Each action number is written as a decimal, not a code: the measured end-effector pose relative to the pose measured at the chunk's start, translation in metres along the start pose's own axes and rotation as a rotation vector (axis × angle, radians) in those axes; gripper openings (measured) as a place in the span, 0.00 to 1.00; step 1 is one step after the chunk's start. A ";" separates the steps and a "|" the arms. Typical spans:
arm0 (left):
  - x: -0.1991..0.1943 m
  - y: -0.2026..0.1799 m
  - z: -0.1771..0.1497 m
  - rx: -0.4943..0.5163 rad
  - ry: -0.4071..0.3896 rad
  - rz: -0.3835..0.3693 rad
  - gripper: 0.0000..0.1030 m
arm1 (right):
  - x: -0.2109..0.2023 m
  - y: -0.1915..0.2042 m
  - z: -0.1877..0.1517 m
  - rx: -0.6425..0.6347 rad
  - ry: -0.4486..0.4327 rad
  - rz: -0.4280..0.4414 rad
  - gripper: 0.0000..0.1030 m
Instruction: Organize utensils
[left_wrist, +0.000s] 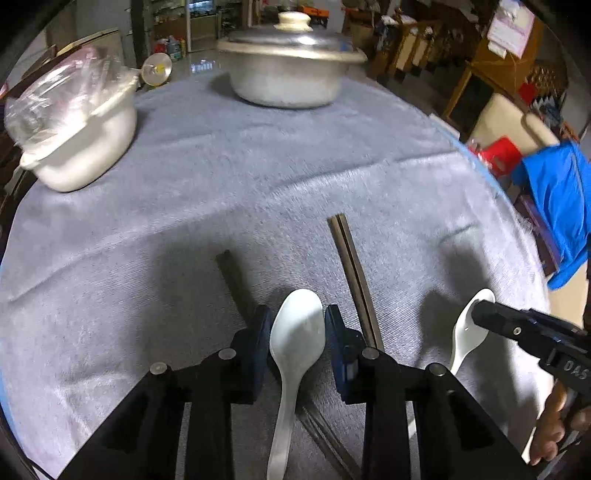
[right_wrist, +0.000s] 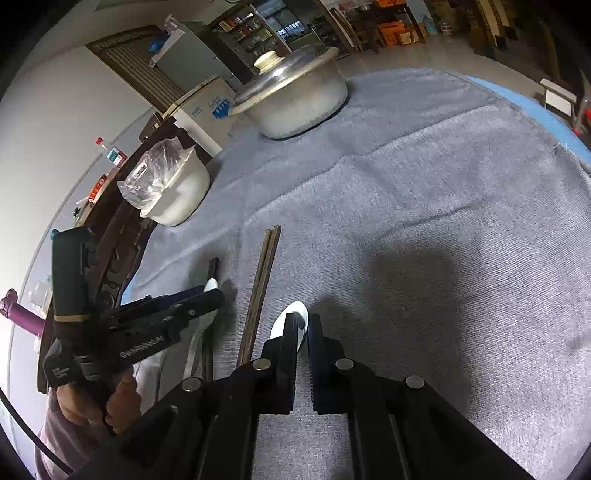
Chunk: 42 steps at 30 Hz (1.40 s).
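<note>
A grey towel-like cloth (left_wrist: 258, 177) covered the round surface. On it lay two white ceramic soup spoons and two pairs of dark chopsticks, all roughly parallel.

The left gripper (left_wrist: 297, 325) pointed down at the nearer-left spoon (left_wrist: 295, 332). Its fingers (left_wrist: 258, 332) stood narrowly apart on either side of the spoon's bowl, close against its edges; whether the pads actually pressed on it could not be told. The spoon's handle ran back toward the camera between the fingers. Just left of that gripper, one pair of chopsticks (left_wrist: 232, 280) was partly hidden behind the left finger. The other pair of chopsticks (left_wrist: 354, 277) lay just right of it, between the two spoons.

The right gripper (right_wrist: 303, 328) had its fingers nearly together, closed on the rim of the second spoon (right_wrist: 291, 314), whose bowl showed beyond the fingertips. In the left wrist view that gripper's tip sat on the spoon's bowl while the handle stayed on the cloth.

A hand (right_wrist: 118, 398) gripped the left gripper's handle.

Farther back, a lidded aluminium pot (left_wrist: 288, 70) stood near the far edge, and a white pot (left_wrist: 81, 144) holding a clear plastic bag (left_wrist: 62, 92) stood at the left, well apart from the utensils.
</note>
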<state>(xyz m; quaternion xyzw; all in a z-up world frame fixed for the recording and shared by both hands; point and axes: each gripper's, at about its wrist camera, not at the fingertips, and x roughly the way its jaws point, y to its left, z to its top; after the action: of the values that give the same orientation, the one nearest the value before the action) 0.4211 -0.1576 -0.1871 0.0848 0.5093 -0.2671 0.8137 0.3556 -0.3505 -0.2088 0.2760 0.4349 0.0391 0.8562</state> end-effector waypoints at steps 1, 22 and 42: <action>-0.005 0.003 0.000 -0.013 -0.015 -0.003 0.30 | -0.002 0.001 0.000 -0.004 -0.008 -0.004 0.06; -0.139 0.040 -0.099 -0.377 -0.340 -0.027 0.30 | -0.086 0.014 -0.054 -0.059 -0.228 -0.153 0.06; -0.224 -0.016 -0.139 -0.313 -0.560 -0.133 0.30 | -0.102 -0.052 -0.095 0.287 -0.017 0.018 0.54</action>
<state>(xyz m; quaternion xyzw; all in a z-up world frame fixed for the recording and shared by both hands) 0.2278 -0.0358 -0.0539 -0.1516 0.3052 -0.2510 0.9060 0.2109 -0.3841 -0.2054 0.3997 0.4263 -0.0181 0.8113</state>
